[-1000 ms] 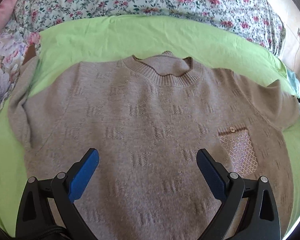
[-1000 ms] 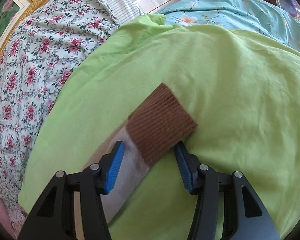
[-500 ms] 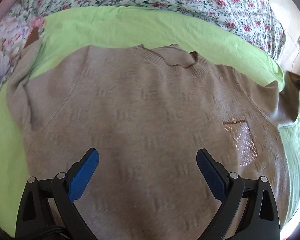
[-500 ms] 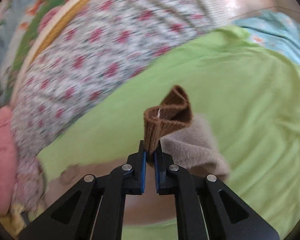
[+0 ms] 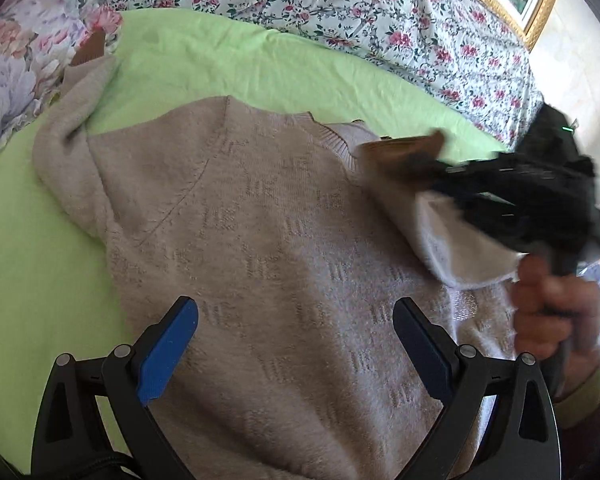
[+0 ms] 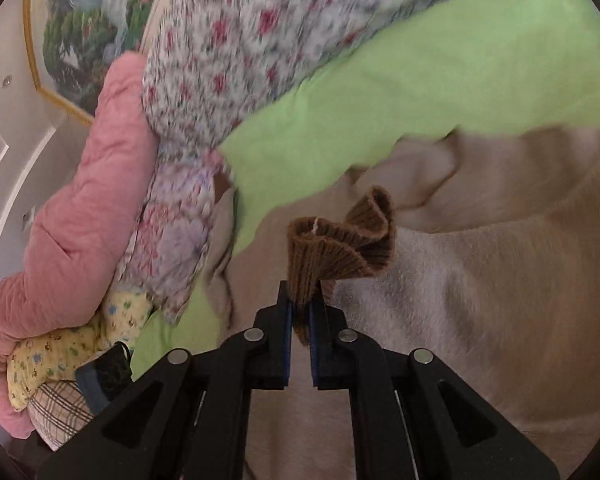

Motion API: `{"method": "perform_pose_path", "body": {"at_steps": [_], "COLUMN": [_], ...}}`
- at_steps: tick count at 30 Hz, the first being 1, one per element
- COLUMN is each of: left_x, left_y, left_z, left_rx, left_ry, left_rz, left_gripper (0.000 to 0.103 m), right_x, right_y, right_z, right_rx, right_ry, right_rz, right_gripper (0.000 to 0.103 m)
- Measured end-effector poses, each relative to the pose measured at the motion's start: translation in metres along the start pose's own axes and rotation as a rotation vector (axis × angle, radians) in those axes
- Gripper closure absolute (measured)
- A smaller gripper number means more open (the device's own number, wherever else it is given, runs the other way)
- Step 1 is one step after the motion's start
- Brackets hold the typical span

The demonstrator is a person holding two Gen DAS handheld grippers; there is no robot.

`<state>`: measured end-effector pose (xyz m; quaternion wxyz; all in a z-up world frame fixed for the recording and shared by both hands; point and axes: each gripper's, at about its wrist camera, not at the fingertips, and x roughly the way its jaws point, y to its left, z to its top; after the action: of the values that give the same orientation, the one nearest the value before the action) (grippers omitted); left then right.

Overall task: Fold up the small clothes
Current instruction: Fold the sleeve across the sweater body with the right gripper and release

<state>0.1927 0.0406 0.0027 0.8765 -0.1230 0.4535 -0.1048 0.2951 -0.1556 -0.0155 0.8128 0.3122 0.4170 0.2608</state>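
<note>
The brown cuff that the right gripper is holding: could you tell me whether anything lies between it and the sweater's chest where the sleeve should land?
Nothing visible does. The right gripper pinches the brown cuff above the sweater, whose chest lies bare; the open left gripper hovers nearer the hem.

Left wrist view looks steeply down, close, past its spread fingers (image 5: 168,344) onto the beige sweater (image 5: 268,248); right wrist view tilts sideways, sharing it beyond its fingers (image 6: 284,320).

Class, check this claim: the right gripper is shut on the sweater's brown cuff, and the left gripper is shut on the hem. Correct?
Not quite. The left gripper is open over the sweater, gripping nothing, as the left wrist view shows. The right gripper is indeed shut on the cuff.
</note>
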Motion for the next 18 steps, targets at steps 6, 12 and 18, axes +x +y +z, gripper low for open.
{"method": "perform_pose_path", "body": {"at_steps": [6, 12, 18], "left_x": [0.022, 0.064, 0.093], "left_y": [0.006, -0.001, -0.007], "left_z": [0.010, 0.030, 0.053], "left_rx": [-0.019, -0.045, -0.084], "left_ry": [0.057, 0.118, 0.085], "left_rz": [-0.061, -0.085, -0.115], "left_gripper": [0.005, 0.005, 0.008], "right_x": [0.053, 0.000, -0.079], "right_y": [0.000, 0.003, -0.007], "right_z": [-0.011, -0.012, -0.035], "right_rx": [0.060, 0.047, 0.054], "right_ry": [0.120, 0.011, -0.161], "right_rz": [0.024, 0.059, -0.032], "right_gripper": [0.071, 0.044, 0.044]}}
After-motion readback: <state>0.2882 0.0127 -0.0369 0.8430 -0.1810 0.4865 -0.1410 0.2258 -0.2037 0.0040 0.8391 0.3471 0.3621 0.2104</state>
